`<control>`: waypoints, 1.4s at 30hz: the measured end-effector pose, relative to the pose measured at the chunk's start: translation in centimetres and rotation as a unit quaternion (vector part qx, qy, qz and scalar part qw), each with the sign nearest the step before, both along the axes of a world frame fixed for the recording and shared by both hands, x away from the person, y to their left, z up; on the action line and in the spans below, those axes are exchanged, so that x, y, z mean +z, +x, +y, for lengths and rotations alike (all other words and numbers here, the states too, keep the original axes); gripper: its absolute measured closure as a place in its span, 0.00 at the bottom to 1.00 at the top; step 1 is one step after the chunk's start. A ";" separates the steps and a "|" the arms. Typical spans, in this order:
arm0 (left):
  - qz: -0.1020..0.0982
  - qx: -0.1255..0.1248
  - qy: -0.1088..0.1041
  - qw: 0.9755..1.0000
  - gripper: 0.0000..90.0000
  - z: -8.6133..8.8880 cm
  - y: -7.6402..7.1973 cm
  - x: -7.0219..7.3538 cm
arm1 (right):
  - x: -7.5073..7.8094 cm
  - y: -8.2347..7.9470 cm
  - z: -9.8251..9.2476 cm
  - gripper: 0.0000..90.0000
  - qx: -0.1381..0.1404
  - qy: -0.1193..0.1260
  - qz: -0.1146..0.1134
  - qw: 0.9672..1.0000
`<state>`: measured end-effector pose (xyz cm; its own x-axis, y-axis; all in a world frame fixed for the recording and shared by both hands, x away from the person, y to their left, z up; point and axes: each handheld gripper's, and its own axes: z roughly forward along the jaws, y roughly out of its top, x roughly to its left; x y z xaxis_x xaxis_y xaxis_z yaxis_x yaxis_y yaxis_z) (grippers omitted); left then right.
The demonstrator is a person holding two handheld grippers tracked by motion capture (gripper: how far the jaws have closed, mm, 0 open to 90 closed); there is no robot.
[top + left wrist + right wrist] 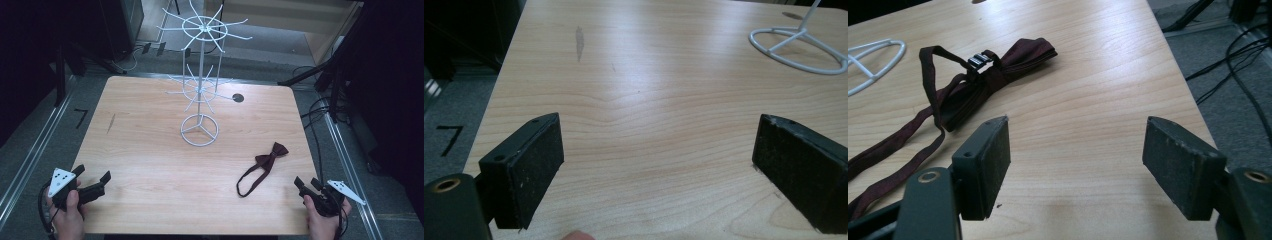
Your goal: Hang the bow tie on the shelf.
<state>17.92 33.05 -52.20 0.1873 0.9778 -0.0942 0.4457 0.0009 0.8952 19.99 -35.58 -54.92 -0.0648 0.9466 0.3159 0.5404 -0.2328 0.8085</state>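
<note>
A dark red bow tie (267,160) with its strap looped toward me lies flat on the right half of the wooden table (150,165); in the right gripper view the bow tie (978,80) sits ahead and left of the jaws. A white wire rack (200,75) with two tiers of hooks stands at the table's middle back, and its ring base (799,47) shows in the left gripper view. My left gripper (92,177) rests at the front left corner, open and empty. My right gripper (306,182) sits at the front right corner, open, with nothing between its pads.
A round dark hole (238,98) marks the table top behind the rack. Black cables (320,110) trail over the grey floor at the right, and stand legs rise beyond the far corners. A metal rail (30,155) runs along the left side.
</note>
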 end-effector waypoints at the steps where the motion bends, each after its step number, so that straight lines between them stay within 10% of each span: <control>1: 0.000 0.000 0.000 1.000 0.08 0.0 0.0 0.0 | 0.0 0.0 0.0 0.31 0.000 0.000 0.000 1.000; 24: 0.009 -0.001 0.013 1.000 0.08 -0.2 0.2 0.0 | 3.9 2.8 4.4 0.29 0.060 -0.028 0.013 0.998; 42: 0.007 -0.005 0.015 1.000 0.08 -0.3 0.0 0.0 | 3.6 8.0 8.9 0.33 0.078 -0.021 0.099 0.992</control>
<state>17.94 32.72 -52.20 0.1968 0.9781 -0.0681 0.4574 -0.0301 0.8888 28.01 -26.73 -51.37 -0.1524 0.9422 0.2986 0.7165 -0.1028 0.6900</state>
